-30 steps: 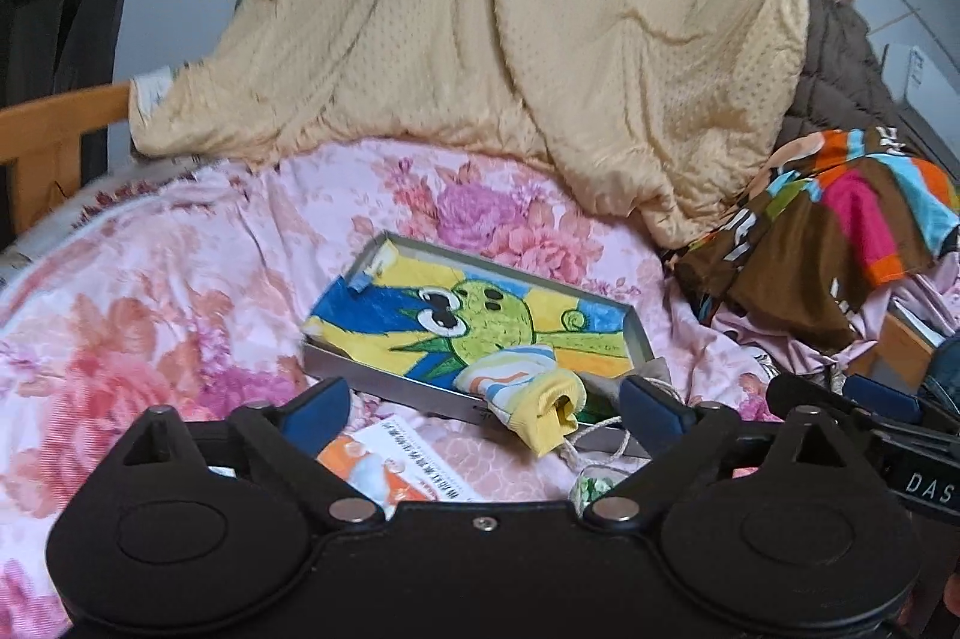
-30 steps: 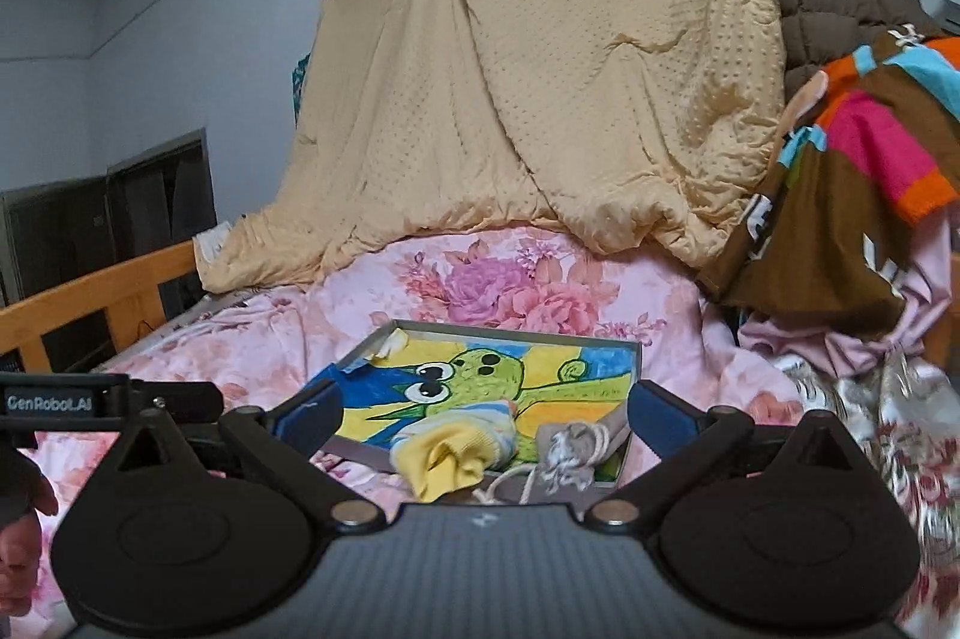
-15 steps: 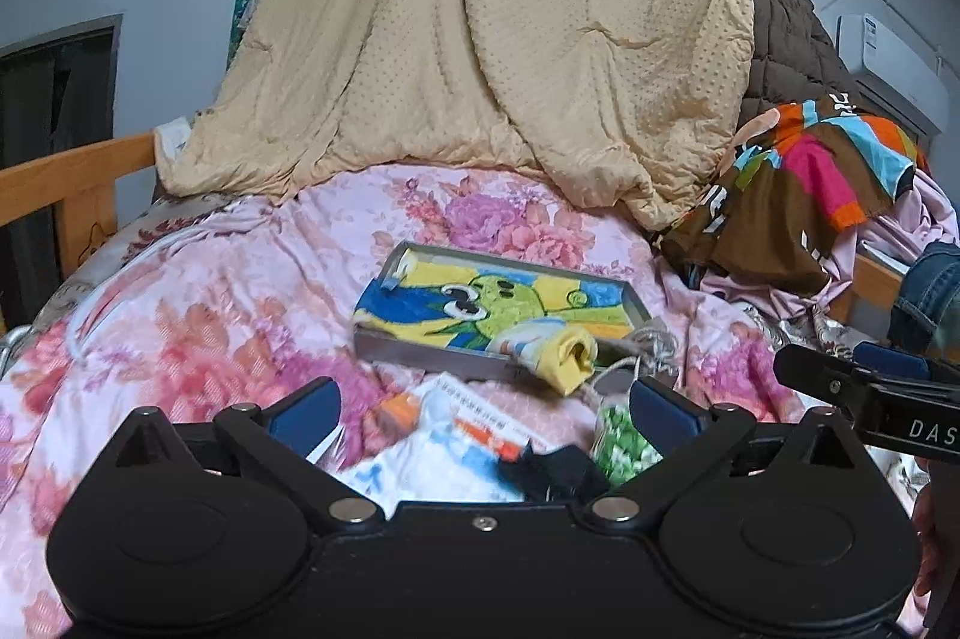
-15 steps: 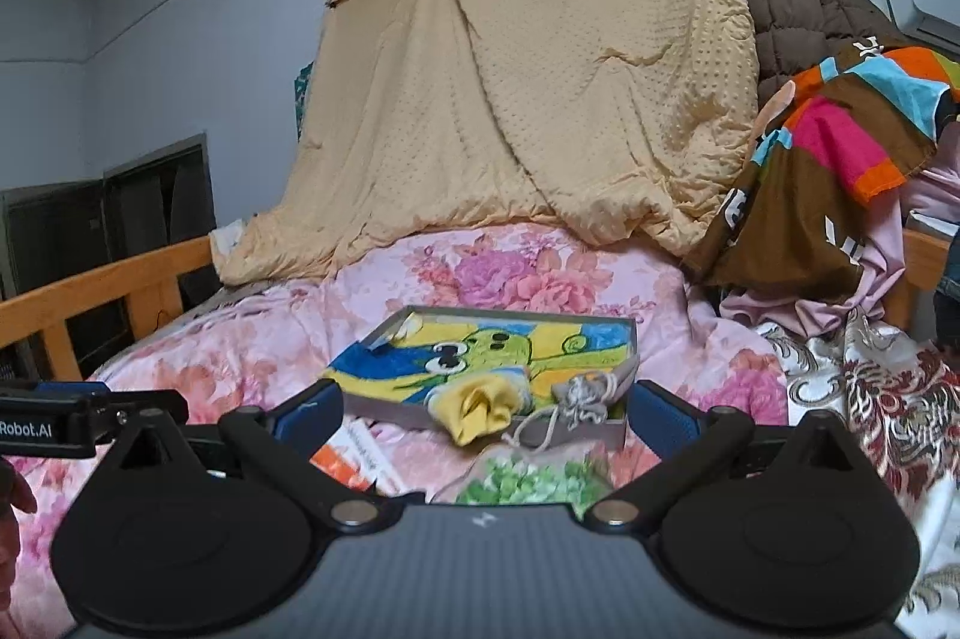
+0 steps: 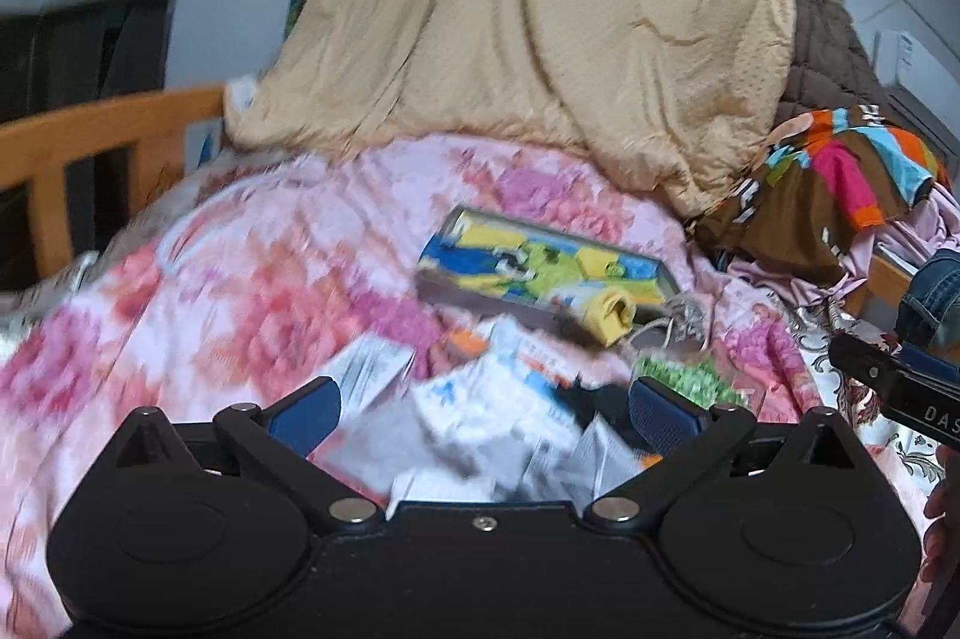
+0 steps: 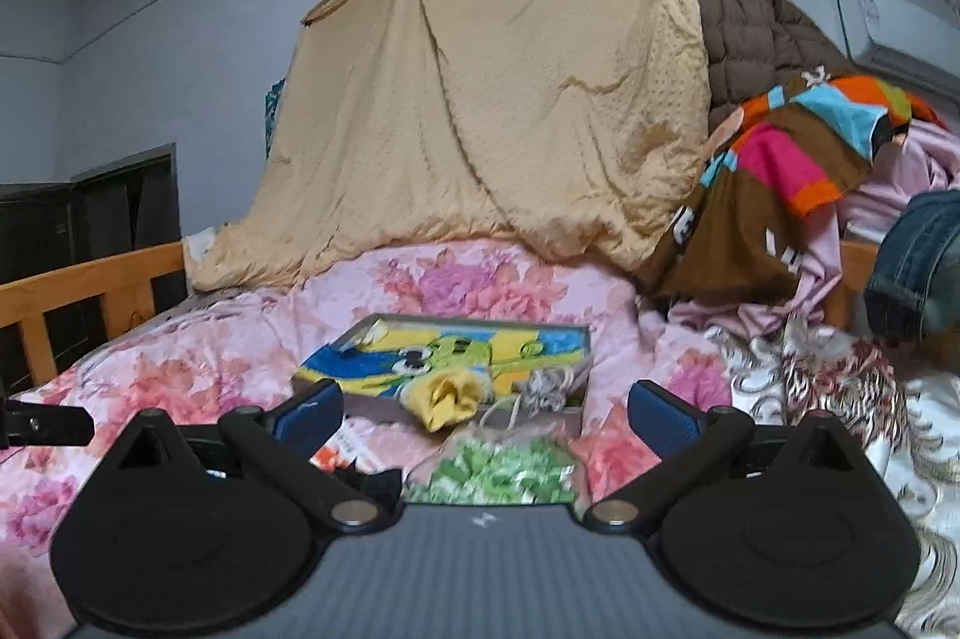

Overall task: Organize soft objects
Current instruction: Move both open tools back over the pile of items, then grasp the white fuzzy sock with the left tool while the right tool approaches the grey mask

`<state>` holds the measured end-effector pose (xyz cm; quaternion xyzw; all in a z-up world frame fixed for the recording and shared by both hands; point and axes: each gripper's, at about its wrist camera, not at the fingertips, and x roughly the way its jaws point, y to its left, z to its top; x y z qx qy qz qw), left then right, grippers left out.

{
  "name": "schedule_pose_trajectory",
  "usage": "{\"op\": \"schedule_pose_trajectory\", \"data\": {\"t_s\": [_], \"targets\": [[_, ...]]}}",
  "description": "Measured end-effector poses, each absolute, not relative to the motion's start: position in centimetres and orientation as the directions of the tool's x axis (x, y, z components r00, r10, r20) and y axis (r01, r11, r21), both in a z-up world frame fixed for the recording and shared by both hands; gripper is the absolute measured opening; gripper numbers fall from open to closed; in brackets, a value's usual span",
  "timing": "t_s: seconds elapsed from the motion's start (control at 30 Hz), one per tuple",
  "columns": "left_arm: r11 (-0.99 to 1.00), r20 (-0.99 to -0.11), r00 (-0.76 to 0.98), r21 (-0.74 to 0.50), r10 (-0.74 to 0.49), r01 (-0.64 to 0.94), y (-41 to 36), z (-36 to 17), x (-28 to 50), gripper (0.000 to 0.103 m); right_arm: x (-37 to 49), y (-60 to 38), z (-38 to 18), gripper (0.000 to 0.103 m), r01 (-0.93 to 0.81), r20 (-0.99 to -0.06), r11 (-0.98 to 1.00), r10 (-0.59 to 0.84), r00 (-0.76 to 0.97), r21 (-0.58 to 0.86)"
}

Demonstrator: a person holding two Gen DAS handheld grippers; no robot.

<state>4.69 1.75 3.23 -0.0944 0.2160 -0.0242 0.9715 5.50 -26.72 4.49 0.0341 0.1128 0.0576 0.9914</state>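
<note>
A grey tray (image 6: pixel 585 345) lined with a cartoon cloth lies on the floral bedspread (image 6: pixel 198 369); it also shows in the left wrist view (image 5: pixel 456 291). A yellow rolled sock (image 6: pixel 447 396) hangs over the tray's near edge, also seen from the left wrist (image 5: pixel 612 318). A grey corded pouch (image 6: pixel 543 390) lies beside it. A green patterned cloth (image 6: pixel 498 471) lies nearer. My left gripper (image 5: pixel 483 408) is open and empty above white papers (image 5: pixel 480 417). My right gripper (image 6: pixel 483 414) is open and empty, short of the green cloth.
A tan blanket (image 6: pixel 510 111) hangs at the back. A colourful striped garment (image 6: pixel 780 171) and pink clothes pile up on the right. A wooden bed rail (image 6: pixel 84 285) runs along the left. The right gripper's body shows in the left wrist view (image 5: pixel 894 381).
Both grippers have pulled back from the tray, so it looks smaller and farther. Papers and the green cloth have come into view in front. Both stay open and empty.
</note>
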Motion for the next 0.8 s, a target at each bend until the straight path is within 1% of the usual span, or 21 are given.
{"op": "schedule_pose_trajectory", "data": {"t_s": [0.13,0.23,0.4,0.63,0.8], "targets": [[0.982,-0.466,0.881,-0.189,-0.078,-0.013,2.0,2.6,4.1,0.102,4.8,-26.3,4.0,0.103,-0.147,-0.276,0.986,0.164,0.947,0.081],[0.988,-0.5,0.863,-0.153,-0.066,-0.012,1.8,2.3,3.9,0.102,4.8,-25.6,3.6,0.103,-0.203,-0.339,0.976,0.218,0.915,0.08],[0.995,-0.59,0.806,-0.1,-0.057,-0.004,1.5,1.2,4.5,0.102,5.3,-24.1,2.7,0.103,-0.267,-0.423,0.962,0.266,0.866,0.058],[0.992,-0.708,0.695,-0.111,-0.125,0.065,1.7,0.2,6.7,0.102,5.8,-22.1,1.7,0.103,-0.351,-0.49,0.936,0.31,0.815,0.009],[0.985,-0.775,0.608,-0.13,-0.174,0.117,2.5,-0.2,8.4,0.102,6.3,-21.4,1.1,0.103,-0.387,-0.529,0.922,0.333,0.781,0.009]]}}
